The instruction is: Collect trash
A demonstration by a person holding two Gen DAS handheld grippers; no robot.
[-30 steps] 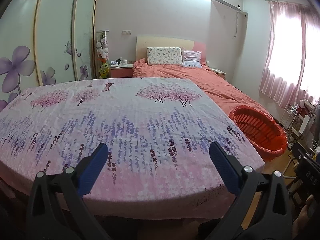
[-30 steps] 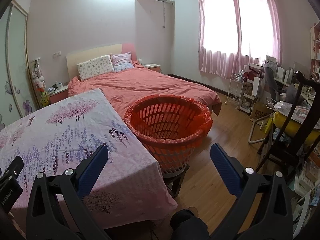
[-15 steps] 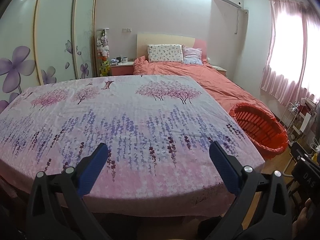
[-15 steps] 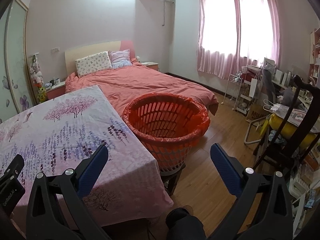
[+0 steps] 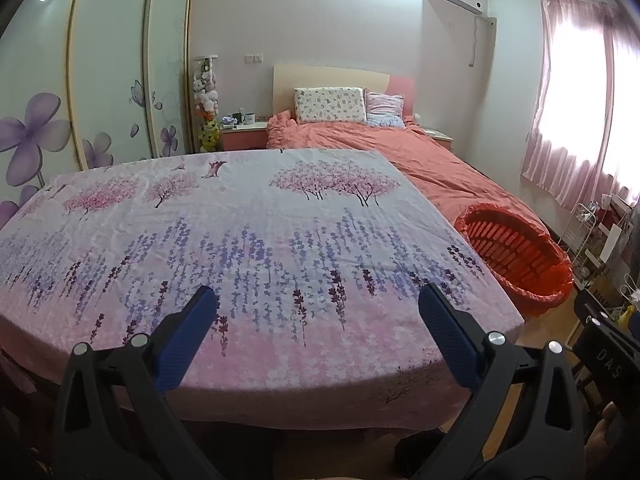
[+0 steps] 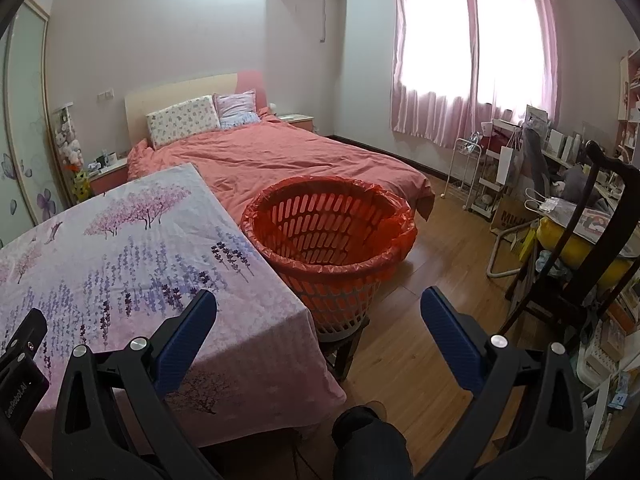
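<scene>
An orange slatted basket (image 6: 332, 248) lined with a red bag stands on a low stool by the right edge of a table draped in a floral cloth (image 5: 248, 240). In the left wrist view the basket (image 5: 516, 256) sits at the far right. I see no trash on the cloth. My left gripper (image 5: 316, 312) hovers open above the near edge of the cloth, holding nothing. Over the cloth's corner and the floor in front of the basket, my right gripper (image 6: 318, 312) is open and empty too.
A bed with a salmon duvet (image 6: 288, 160) lies behind the table. A wardrobe with flower doors (image 5: 80, 100) fills the left wall. A dark wooden chair (image 6: 592, 248), a cluttered desk and a wire rack (image 6: 468, 176) crowd the right side. A person's foot (image 6: 360, 424) rests on the wood floor.
Both views have drawn back and risen slightly, so the table and basket sit a little lower and farther. Both grippers stay open and empty.
</scene>
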